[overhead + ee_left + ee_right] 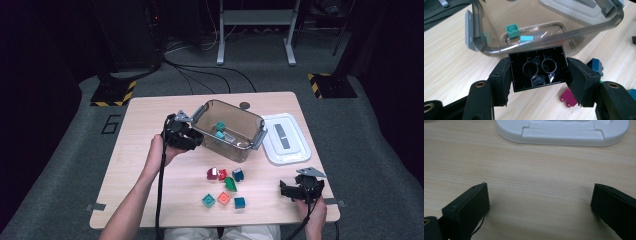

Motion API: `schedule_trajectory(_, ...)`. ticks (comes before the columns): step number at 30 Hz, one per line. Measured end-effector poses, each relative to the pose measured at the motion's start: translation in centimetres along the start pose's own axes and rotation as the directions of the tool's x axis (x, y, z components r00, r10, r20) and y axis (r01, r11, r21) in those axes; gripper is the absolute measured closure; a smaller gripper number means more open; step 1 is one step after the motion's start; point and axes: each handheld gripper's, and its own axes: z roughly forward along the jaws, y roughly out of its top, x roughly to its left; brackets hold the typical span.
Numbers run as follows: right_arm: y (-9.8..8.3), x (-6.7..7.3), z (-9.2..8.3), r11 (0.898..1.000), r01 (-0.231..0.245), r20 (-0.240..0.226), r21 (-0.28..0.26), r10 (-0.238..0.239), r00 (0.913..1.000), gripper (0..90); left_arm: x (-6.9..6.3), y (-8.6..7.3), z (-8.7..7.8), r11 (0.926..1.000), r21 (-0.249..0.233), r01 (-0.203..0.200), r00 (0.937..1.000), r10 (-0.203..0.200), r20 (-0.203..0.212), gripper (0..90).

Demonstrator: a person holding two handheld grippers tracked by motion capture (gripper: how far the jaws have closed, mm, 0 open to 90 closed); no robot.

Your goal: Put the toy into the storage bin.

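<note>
a: status of the left hand-held gripper (537,72)?
b: clamped on a black brick (537,68), hollow side facing the camera, just short of the clear bin's (486,51) near wall.
a: advice?
b: clear the rim before releasing. right hand-held gripper (537,202) rests open over the counter (524,170).

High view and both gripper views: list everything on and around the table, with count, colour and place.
Smoky clear plastic bin: one, table centre-back.
Teal toy bricks in bin: two, on the bin floor.
White plastic lid: one, right of the bin.
Loose small toy bricks: about seven; maroon, red, green, teal, orange; front centre.
Black hollow toy brick: one, held in the left claw.
Light wooden table: one.
Left claw: shut on the black brick, beside the bin.
Right claw: open, low over bare table at front right.
</note>
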Motion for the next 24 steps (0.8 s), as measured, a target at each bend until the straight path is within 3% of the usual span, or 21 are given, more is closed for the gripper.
schedule_trajectory(12,0.0,0.0,0.0,1.000,0.000,0.000,0.000,0.000,1.0000,1.2,0.1,2.5,-0.2,0.9995,-0.015,-0.028,0.9996,0.028,-0.009,40.3)
schedule_trajectory(24,0.0,0.0,0.0,1.000,0.000,0.000,0.000,0.000,1.0000,1.2,0.8,3.9,0.7,0.9997,-0.008,-0.024,0.9995,0.024,-0.019,40.4)
